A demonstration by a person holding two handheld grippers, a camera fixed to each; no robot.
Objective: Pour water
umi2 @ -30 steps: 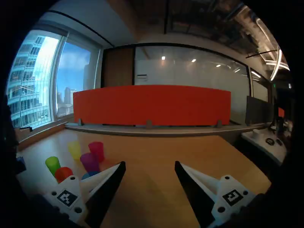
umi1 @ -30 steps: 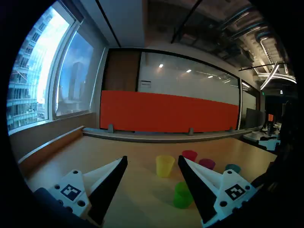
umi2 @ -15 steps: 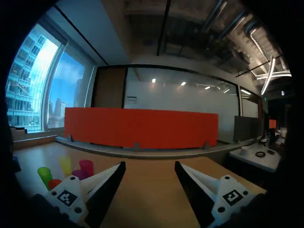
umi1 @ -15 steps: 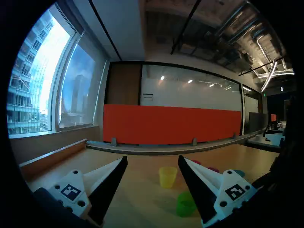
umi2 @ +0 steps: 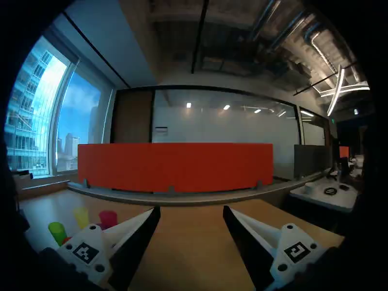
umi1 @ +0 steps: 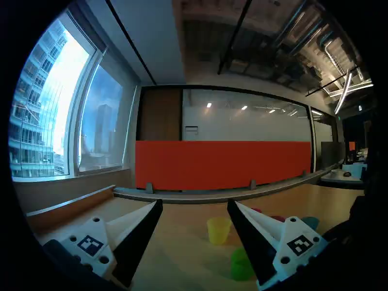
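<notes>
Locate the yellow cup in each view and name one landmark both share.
Left gripper view: yellow cup low centre, behind the green cup.
Right gripper view: yellow cup lower left, beside the pink cup.
Shared landmark: the orange partition across the back.

Wooden counter is running back to an orange partition, which is standing on a grey rail along the far edge. Glass wall is sitting above the partition and reflecting ceiling spots. Brown wood panel is sitting just left of it. Big windows are letting in daylight on the left, with towers showing outside. Exposed pipes are running across the dark ceiling, and an angled strip light is glowing at right. White side desk is carrying a few small items, possibly cables, too blurry to call.
</notes>
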